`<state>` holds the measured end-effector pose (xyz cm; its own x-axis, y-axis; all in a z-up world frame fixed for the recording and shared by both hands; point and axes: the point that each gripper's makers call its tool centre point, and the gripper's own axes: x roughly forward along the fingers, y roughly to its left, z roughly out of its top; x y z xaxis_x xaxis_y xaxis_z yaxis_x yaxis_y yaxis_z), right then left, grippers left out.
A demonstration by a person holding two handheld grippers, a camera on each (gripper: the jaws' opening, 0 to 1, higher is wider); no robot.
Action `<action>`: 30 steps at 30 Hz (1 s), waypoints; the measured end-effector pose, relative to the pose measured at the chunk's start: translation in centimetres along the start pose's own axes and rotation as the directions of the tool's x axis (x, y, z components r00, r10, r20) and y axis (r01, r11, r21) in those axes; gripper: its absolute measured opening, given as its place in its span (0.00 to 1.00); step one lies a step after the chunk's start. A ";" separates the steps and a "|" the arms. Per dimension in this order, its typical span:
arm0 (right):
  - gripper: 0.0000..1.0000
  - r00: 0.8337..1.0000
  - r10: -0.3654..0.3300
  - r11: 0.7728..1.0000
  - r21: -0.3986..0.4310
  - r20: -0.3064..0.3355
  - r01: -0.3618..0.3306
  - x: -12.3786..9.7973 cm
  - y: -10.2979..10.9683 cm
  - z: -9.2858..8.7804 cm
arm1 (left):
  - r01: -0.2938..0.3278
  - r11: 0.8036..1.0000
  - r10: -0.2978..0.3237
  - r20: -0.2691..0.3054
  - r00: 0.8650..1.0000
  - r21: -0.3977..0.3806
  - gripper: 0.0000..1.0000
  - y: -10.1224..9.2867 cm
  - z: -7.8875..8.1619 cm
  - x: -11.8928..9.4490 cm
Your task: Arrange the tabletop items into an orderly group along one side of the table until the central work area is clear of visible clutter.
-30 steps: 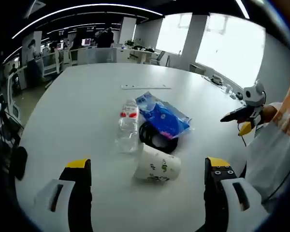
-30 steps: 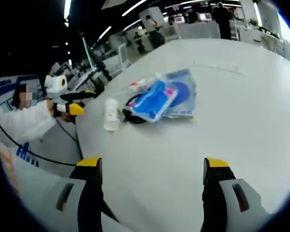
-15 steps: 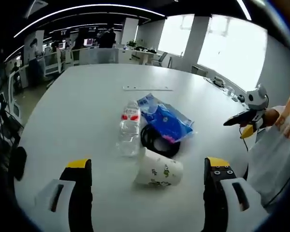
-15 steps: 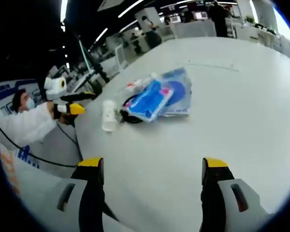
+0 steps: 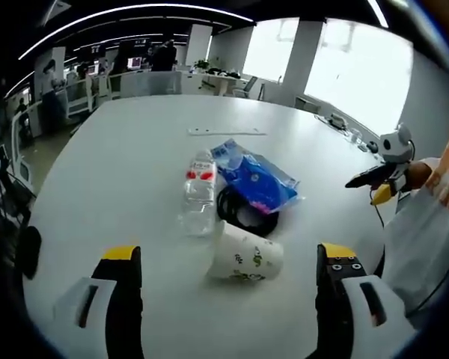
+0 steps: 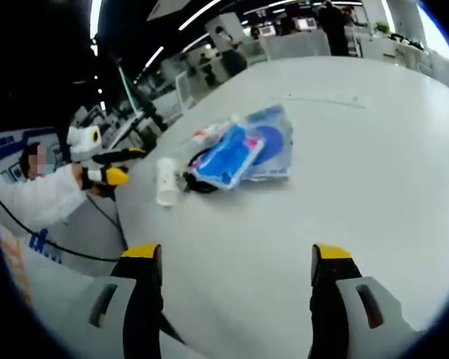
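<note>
Lying tipped beside a clear bottle (image 5: 198,193), the white paper cup (image 5: 244,256) faces both gaping, empty grippers (image 5: 228,258) (image 6: 236,258).

1. No word, brand or number can be read in either view.
2. The water bottle (image 5: 198,193) wears a red and white label, its print too small to make out.
3. The paper cup (image 5: 245,256) lying on its side on the counter (image 5: 127,164) carries small dark green marks, a pattern and not letters as far as can be told.
4. The blue plastic packet (image 5: 254,179) shows some pink print, blurred in both views.
</note>
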<state>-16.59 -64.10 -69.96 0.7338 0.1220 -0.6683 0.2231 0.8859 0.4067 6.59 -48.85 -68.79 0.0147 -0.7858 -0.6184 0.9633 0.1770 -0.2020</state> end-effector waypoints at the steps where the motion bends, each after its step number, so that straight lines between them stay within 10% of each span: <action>1: 0.81 1.000 0.002 1.000 -0.002 -0.002 -0.002 0.1 0.1 -0.1 | 0.000 1.000 0.000 -0.007 1.000 0.003 1.00 -0.1 -0.2 -0.1; 30: 0.77 0.999 0.025 1.000 -0.002 -0.026 -0.025 0.3 0.0 -0.6 | -0.032 0.999 0.032 -0.017 0.999 -0.029 1.00 -0.5 0.2 -0.6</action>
<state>-16.74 -63.79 -70.51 0.7219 0.1558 -0.6742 0.2037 0.8833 0.4223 6.12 -48.54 -68.17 0.0409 -0.7696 -0.6372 0.9541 0.2195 -0.2039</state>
